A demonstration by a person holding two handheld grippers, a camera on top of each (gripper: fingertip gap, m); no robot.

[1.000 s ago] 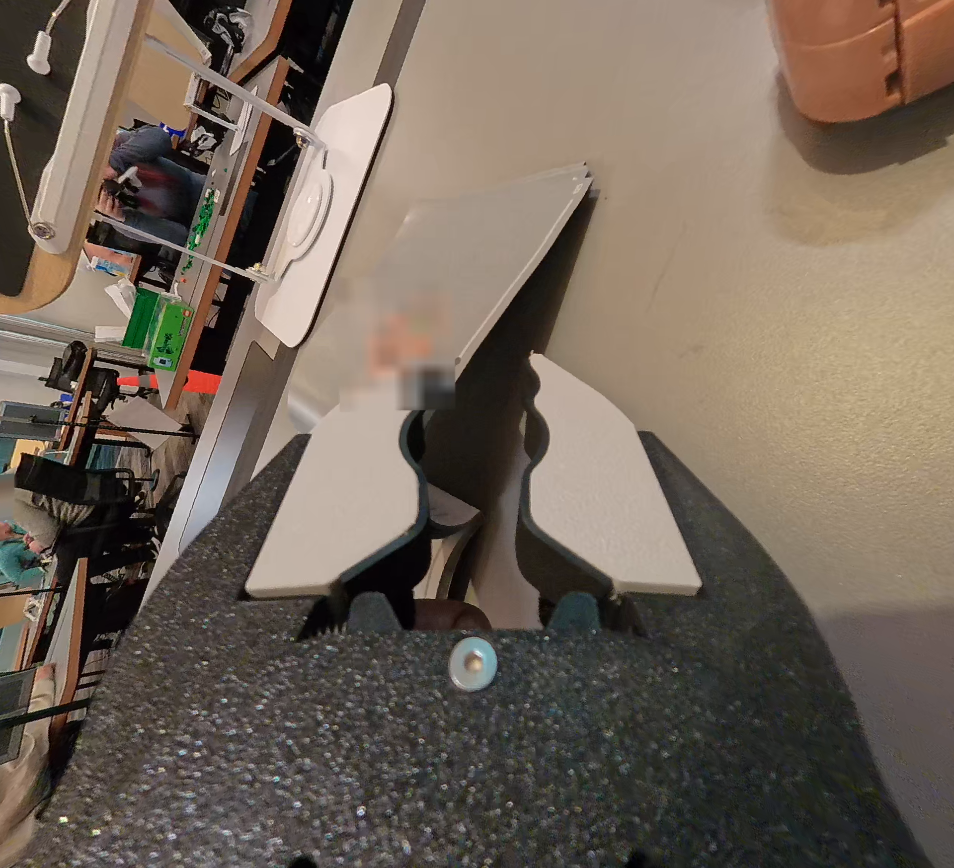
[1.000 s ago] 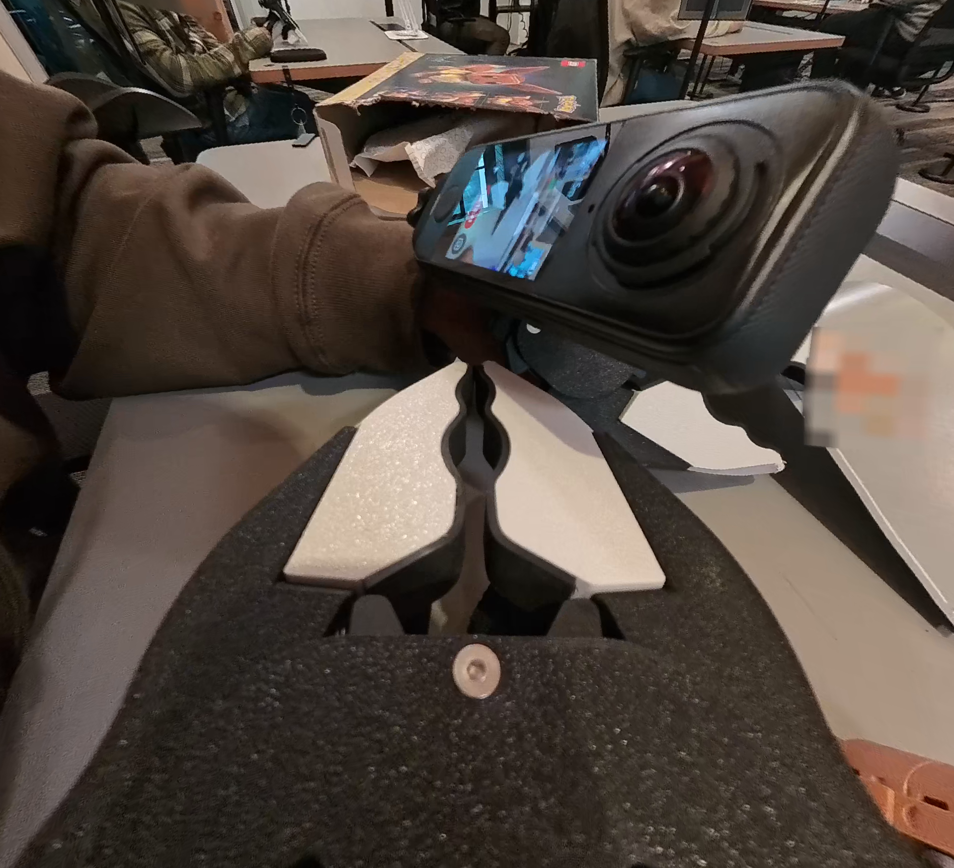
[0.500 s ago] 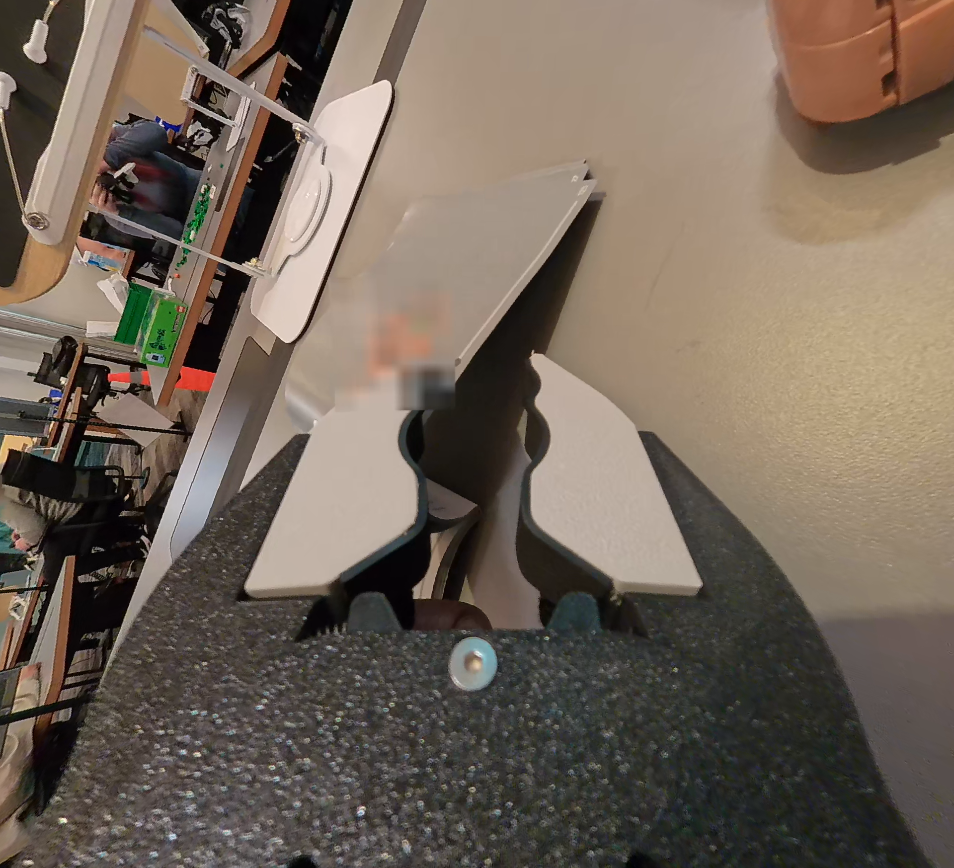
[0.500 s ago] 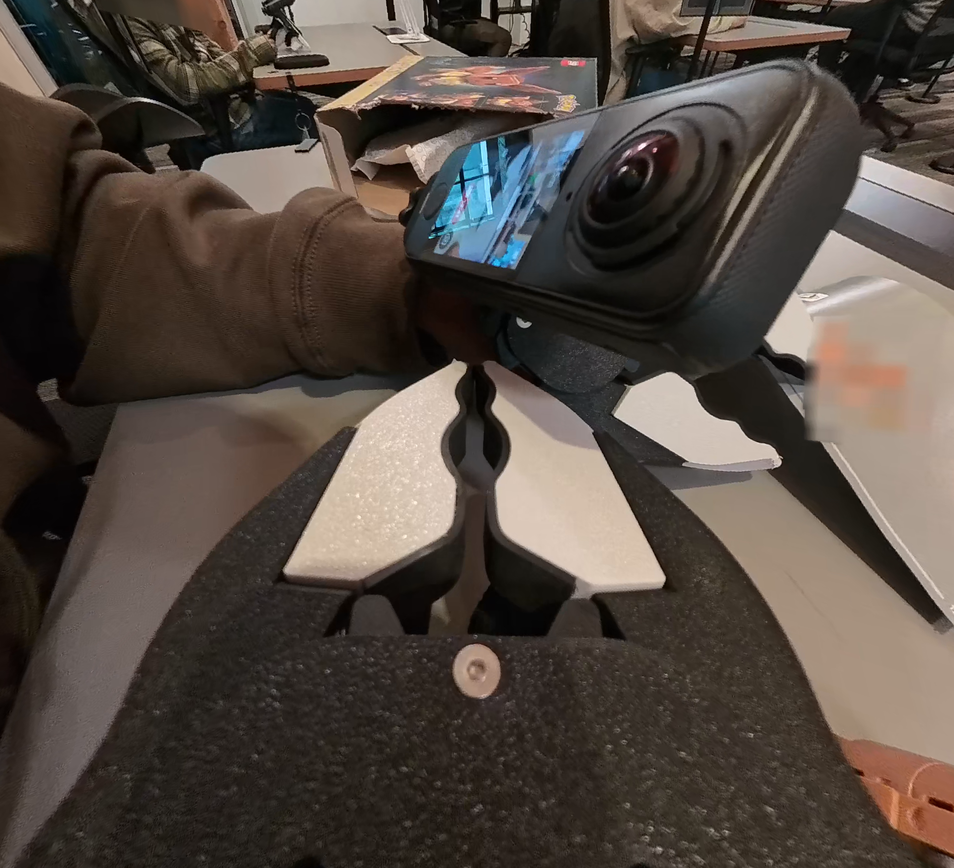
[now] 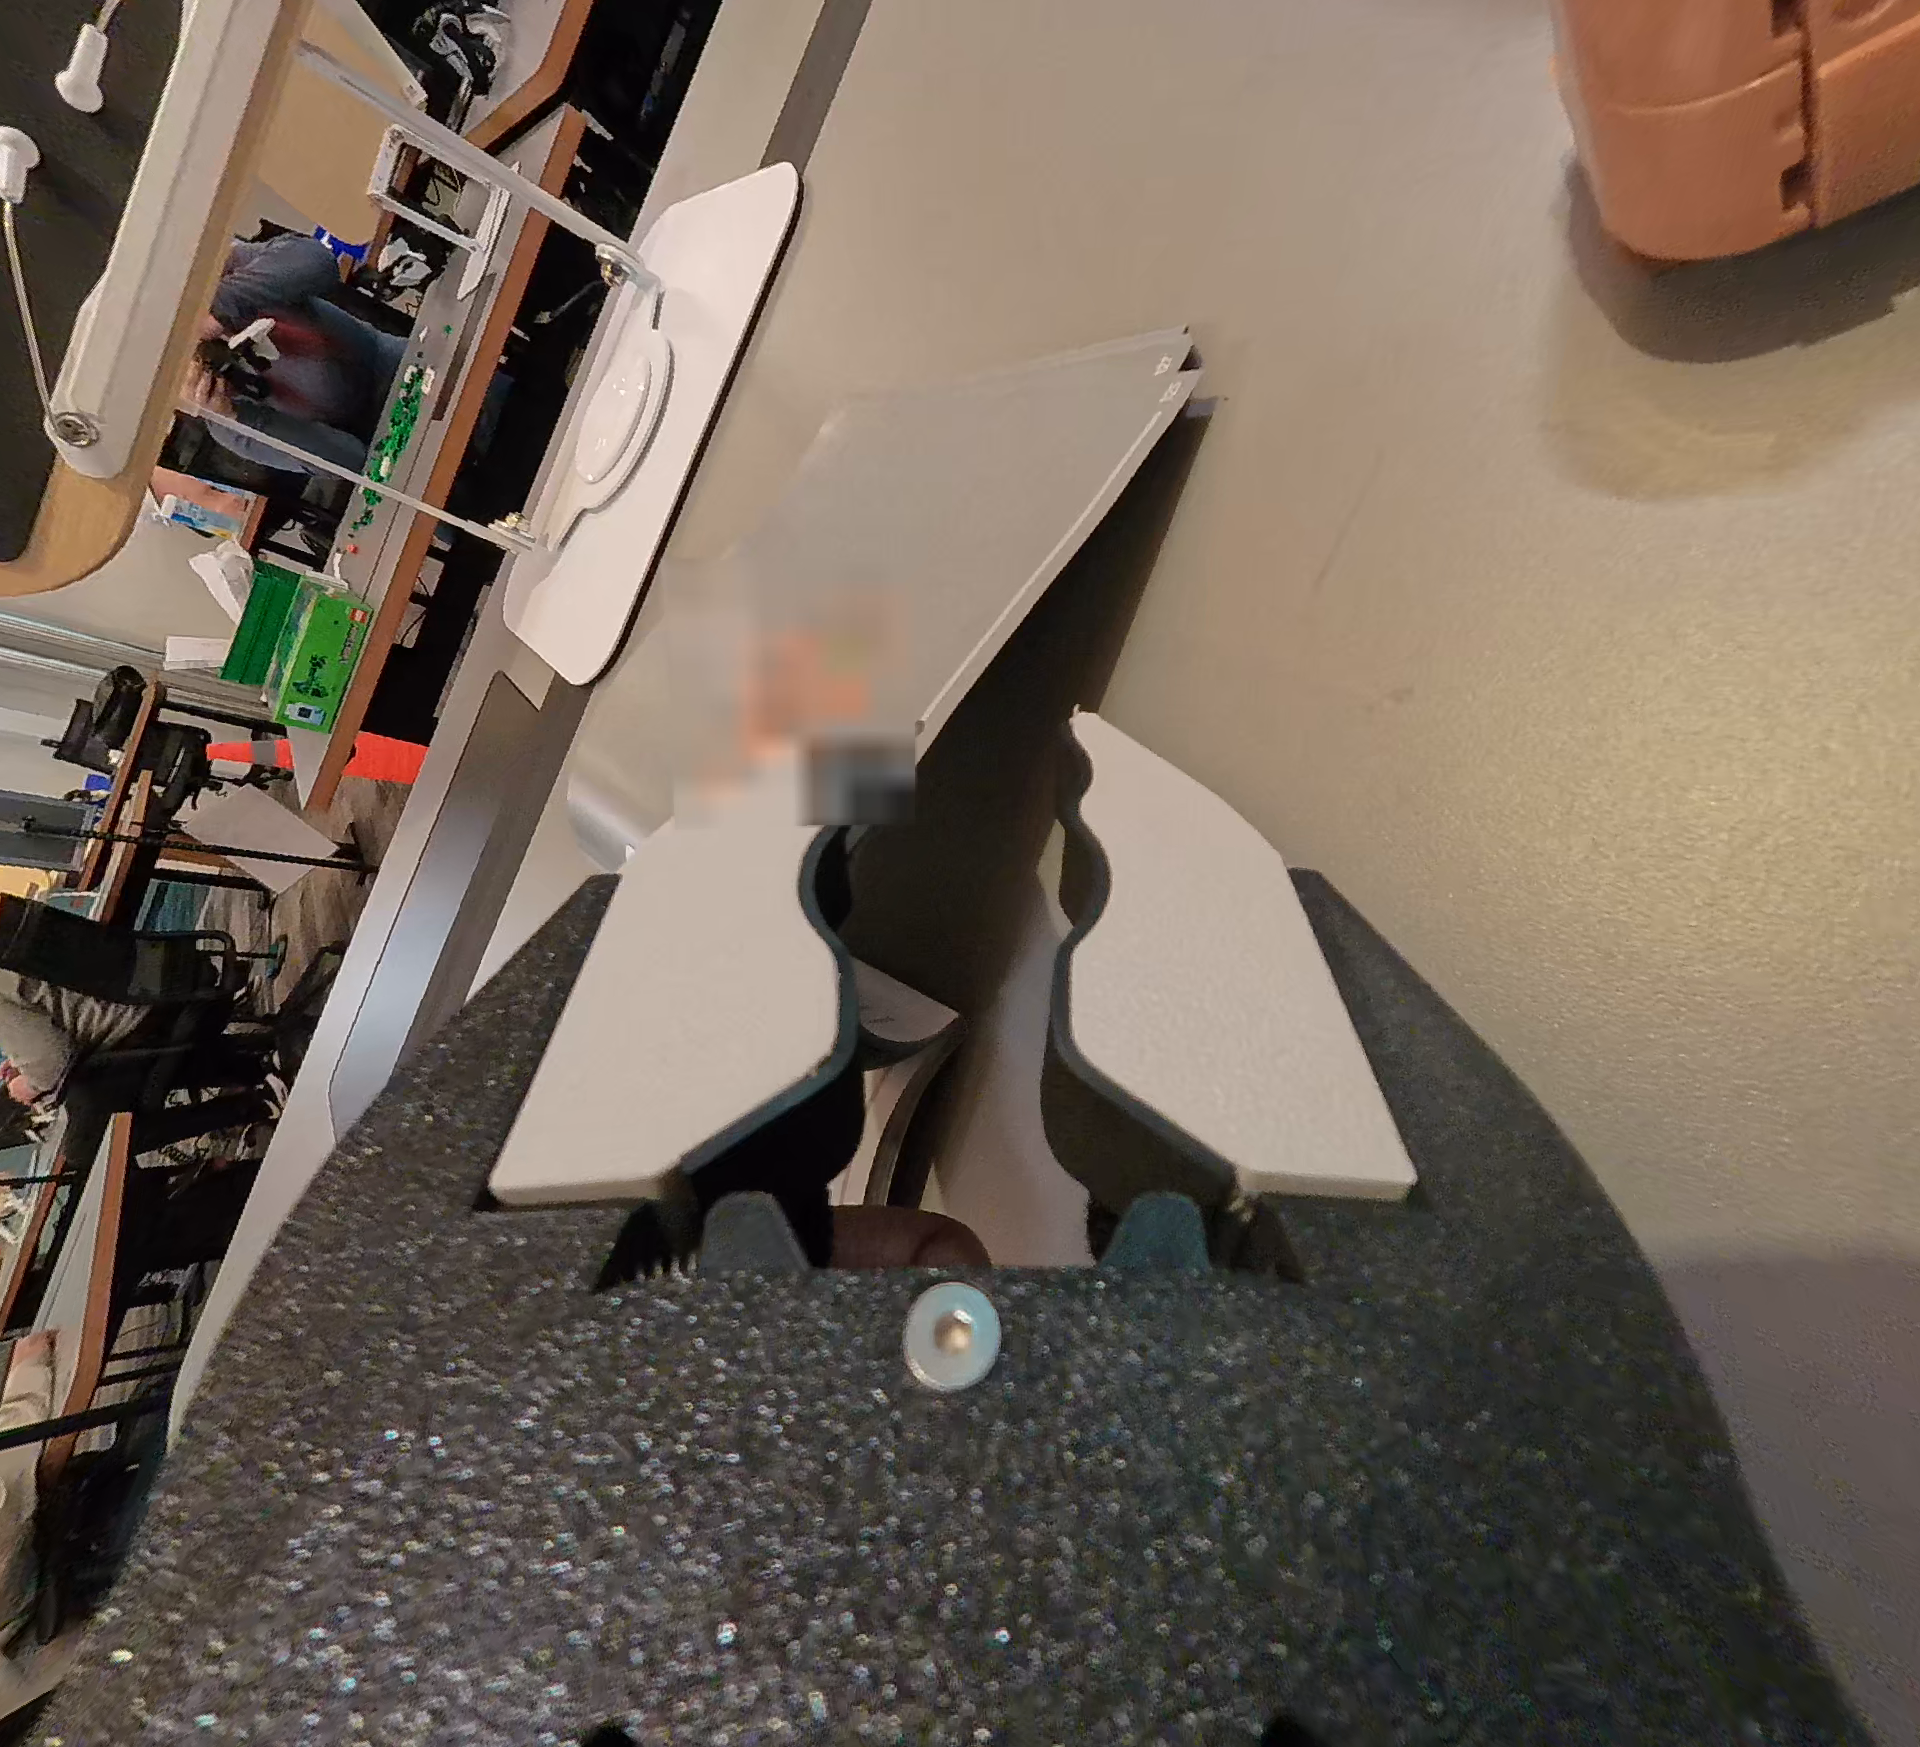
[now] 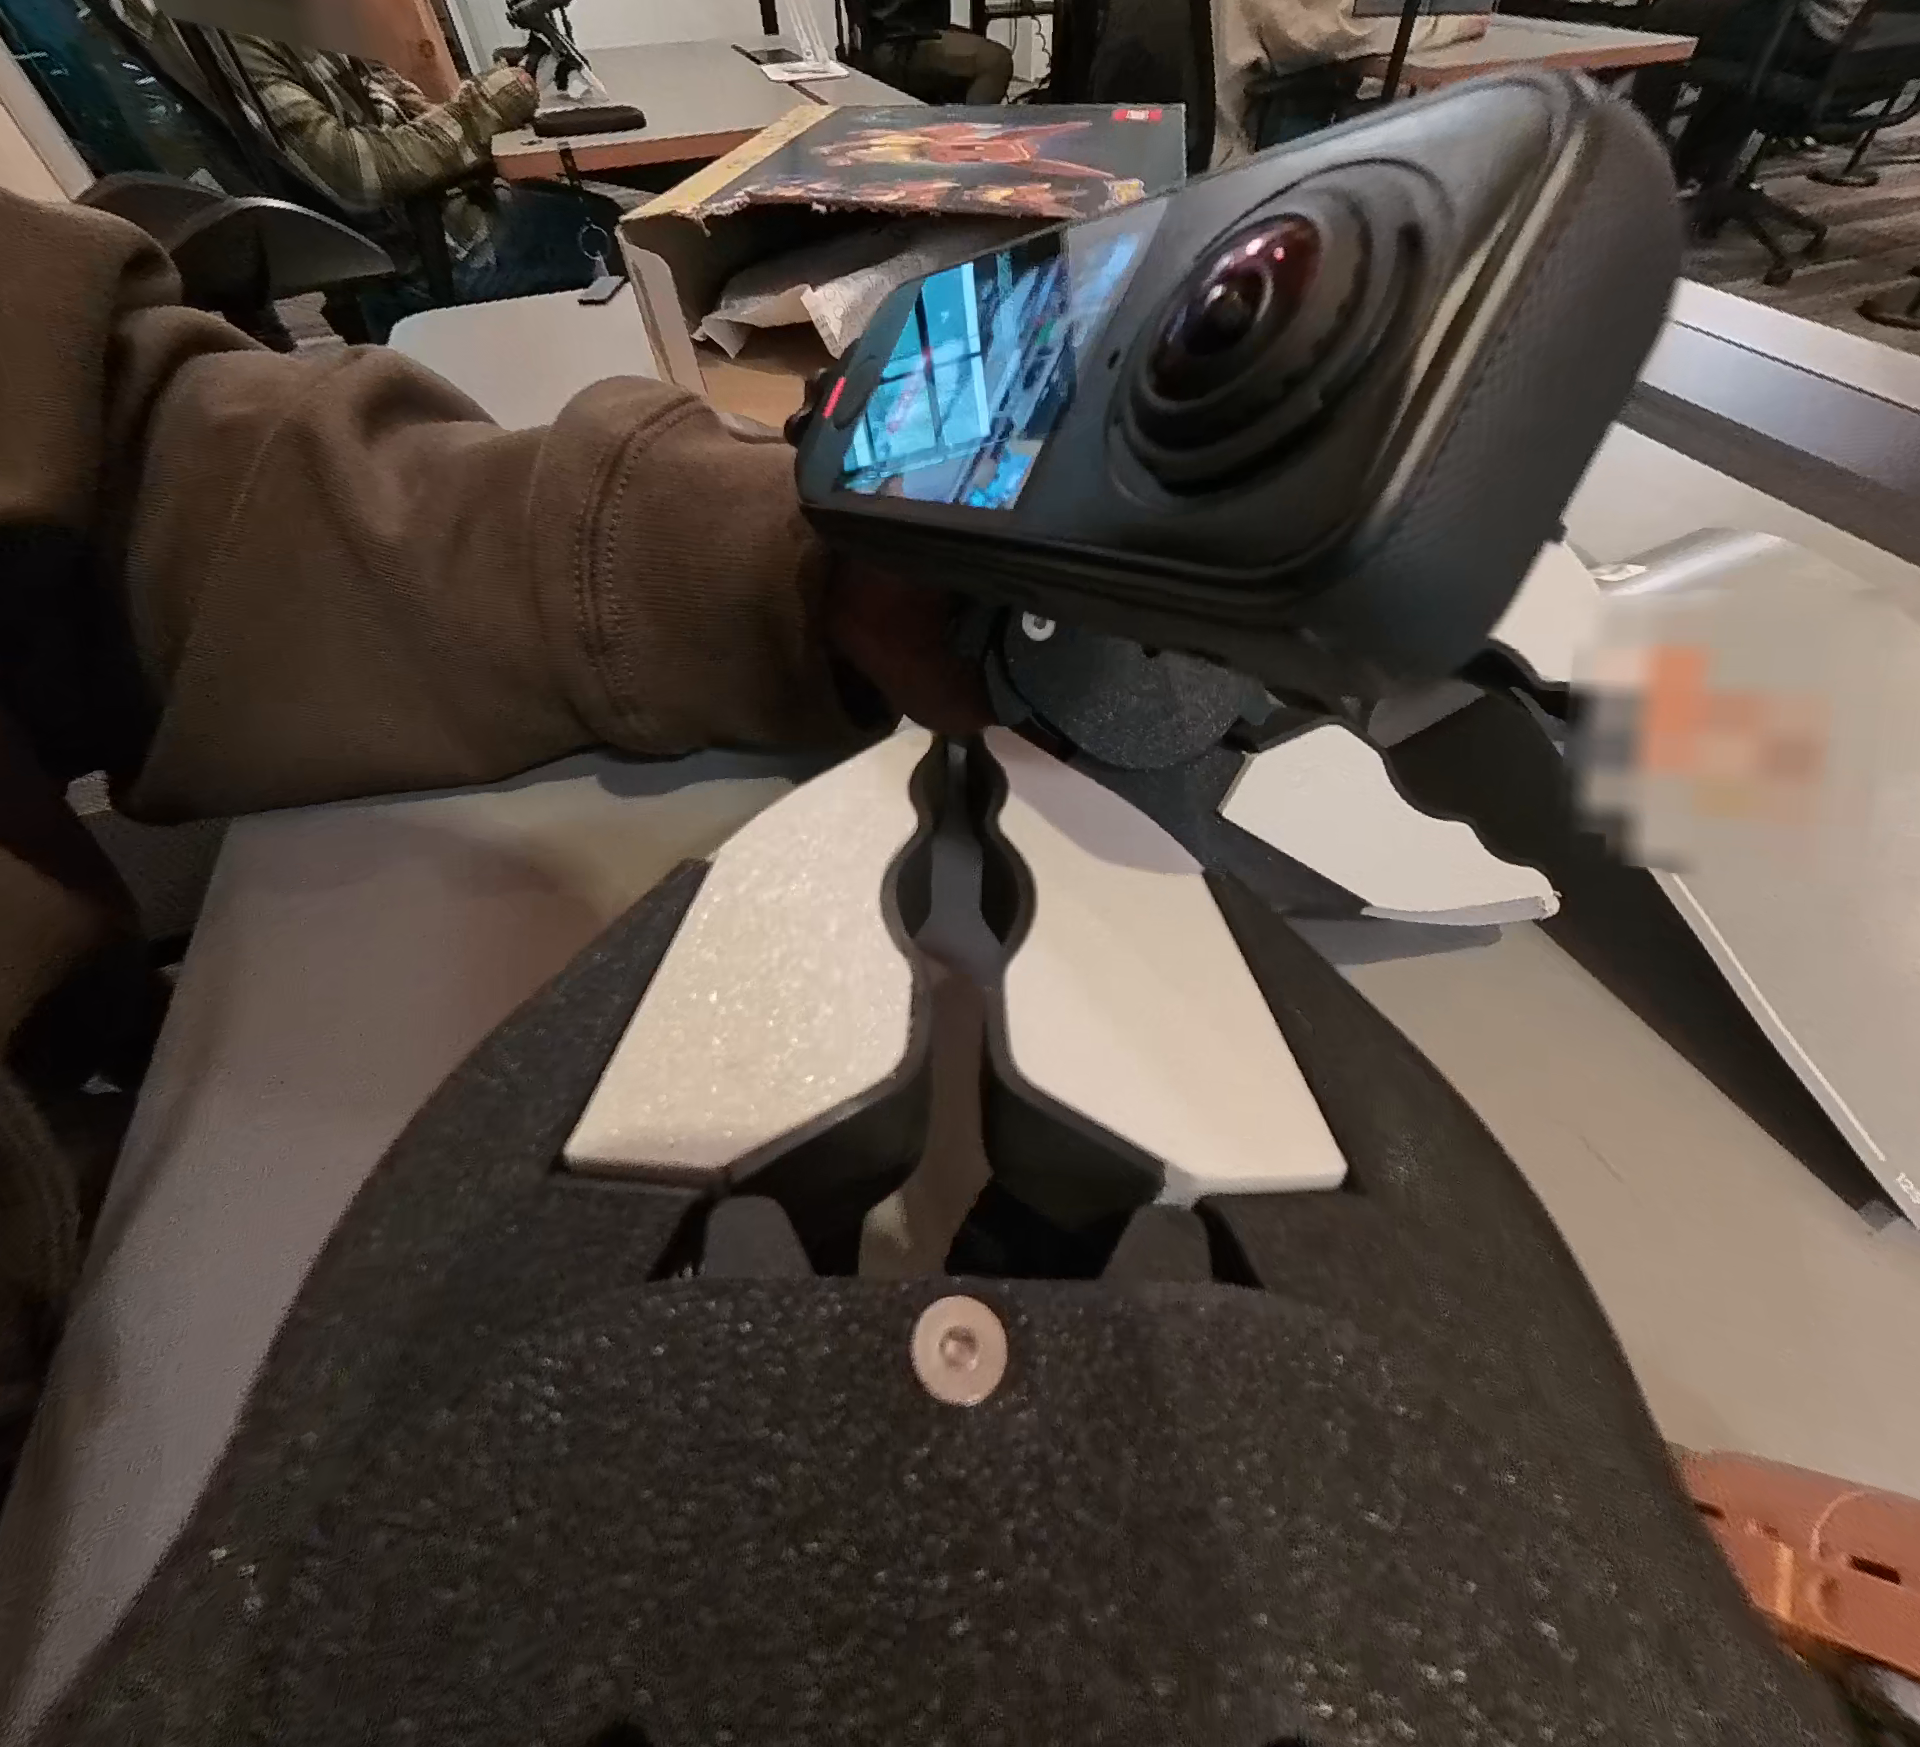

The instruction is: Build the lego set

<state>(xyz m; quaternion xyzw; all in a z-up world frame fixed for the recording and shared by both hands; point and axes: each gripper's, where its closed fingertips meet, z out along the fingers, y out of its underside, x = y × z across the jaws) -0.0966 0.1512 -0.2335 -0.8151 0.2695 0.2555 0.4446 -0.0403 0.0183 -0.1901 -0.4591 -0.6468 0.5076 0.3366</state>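
An instruction booklet [image 5: 977, 513] lies on the grey table [image 5: 1507, 762] with its upper pages lifted at an angle. My left gripper [image 5: 951, 793] is open, its jaws either side of the lifted pages' near edge; a curled page shows between them. An orange lego build [image 5: 1745, 35] stands at the far right, apart from the booklet. My right gripper [image 6: 958, 752] is shut and empty, low over the table, pointing at the left hand. The booklet [image 6: 1787, 918] and a corner of the orange build [image 6: 1808, 1552] also show in the right wrist view.
The black camera [image 6: 1247, 367] on the left gripper fills the middle of the right wrist view, held by a brown-sleeved arm [image 6: 364, 575]. A torn-open lego box [image 6: 935, 170] stands behind it. A white stand base [image 5: 665, 409] sits at the table's edge. Spacing between my two grippers at the tips: around 15 centimeters.
The left gripper and its camera have shifted slightly left and up in the right wrist view. The booklet pages stay lifted. The right gripper has stayed still.
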